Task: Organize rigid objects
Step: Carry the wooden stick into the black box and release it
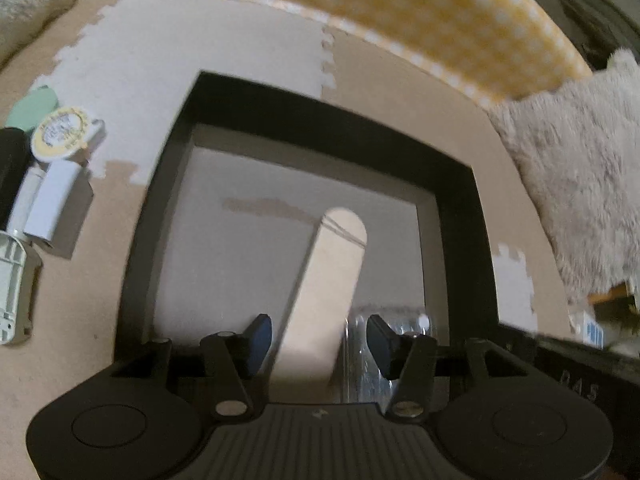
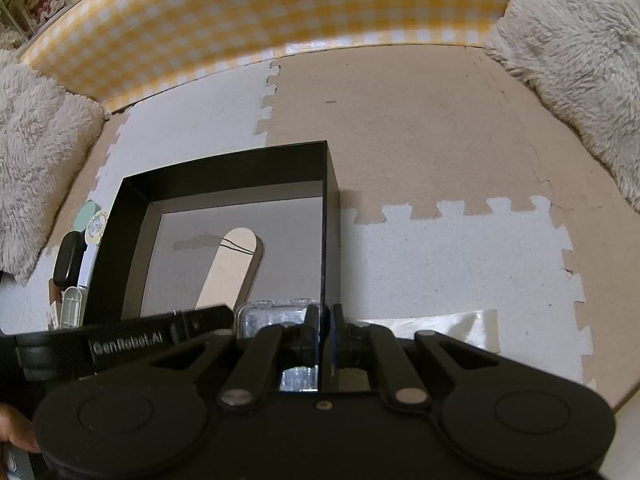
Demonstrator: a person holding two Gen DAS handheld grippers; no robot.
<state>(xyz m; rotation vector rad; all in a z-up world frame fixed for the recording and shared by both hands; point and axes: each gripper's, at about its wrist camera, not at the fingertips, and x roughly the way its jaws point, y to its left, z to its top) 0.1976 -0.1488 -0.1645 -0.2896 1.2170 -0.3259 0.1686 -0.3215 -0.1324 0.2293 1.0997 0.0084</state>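
Foam puzzle mats (image 2: 440,128) in beige and pale grey cover the floor, with a yellow checked fabric edge (image 2: 280,8) along the back and fluffy cream rugs (image 2: 36,152) at either side. At far left in the left wrist view a small cluster lies on the mat just beside the box: a mint green oval piece (image 1: 34,104), a round yellow-rimmed badge (image 1: 62,130), a white tube-like item (image 1: 54,204), a dark object (image 1: 10,168) and a white ribbed plastic part (image 1: 12,280) (their edges touch or overlap; I cannot tell more). Next comes the open black box (image 1: 456,184), its pale floor holding a long beige stick with a rounded end (image 1: 332,280), lying flat and slanted. Above the near part of the box, the left tongs (image 1: 320,340) stand spread, their blue pads on either side of the stick's near end without pressing it. Just right of the stick lies a clear plastic case (image 2: 276,312) with something silvery inside, at the box's near right corner. The right tongs (image 2: 322,332) are pressed together, pinching the right wall of the box; the clear case sits just beside them. Further right, a shiny clear wrapper (image 2: 452,328) lies flat on the mat
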